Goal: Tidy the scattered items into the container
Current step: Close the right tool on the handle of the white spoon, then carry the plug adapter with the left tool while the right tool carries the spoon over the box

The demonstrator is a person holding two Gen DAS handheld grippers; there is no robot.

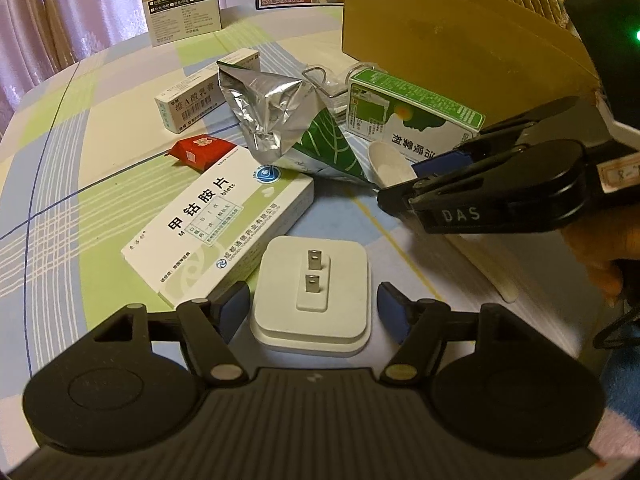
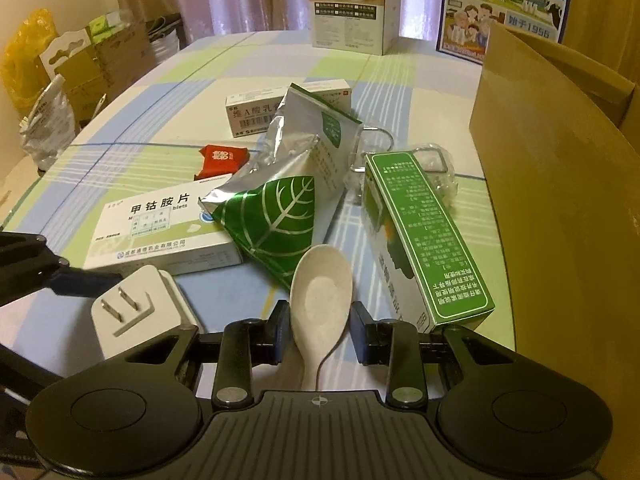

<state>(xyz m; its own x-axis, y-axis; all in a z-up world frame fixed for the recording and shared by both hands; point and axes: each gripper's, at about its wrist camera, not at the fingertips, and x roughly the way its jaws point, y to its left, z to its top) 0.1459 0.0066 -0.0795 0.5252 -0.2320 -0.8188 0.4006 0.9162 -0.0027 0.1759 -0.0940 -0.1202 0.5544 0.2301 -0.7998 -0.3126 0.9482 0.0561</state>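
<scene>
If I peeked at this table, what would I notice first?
Probably the shiny silver foil pouch with a green leaf, crumpled in the middle of the checked tablecloth. Just in front, a white plastic spoon lies between the right gripper fingers, and a white square plug adapter sits between the left gripper fingers.

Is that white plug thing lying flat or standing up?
Lying flat. The white plug adapter rests on its back on the tablecloth, its two metal prongs pointing up, between the left gripper's open fingers.
</scene>
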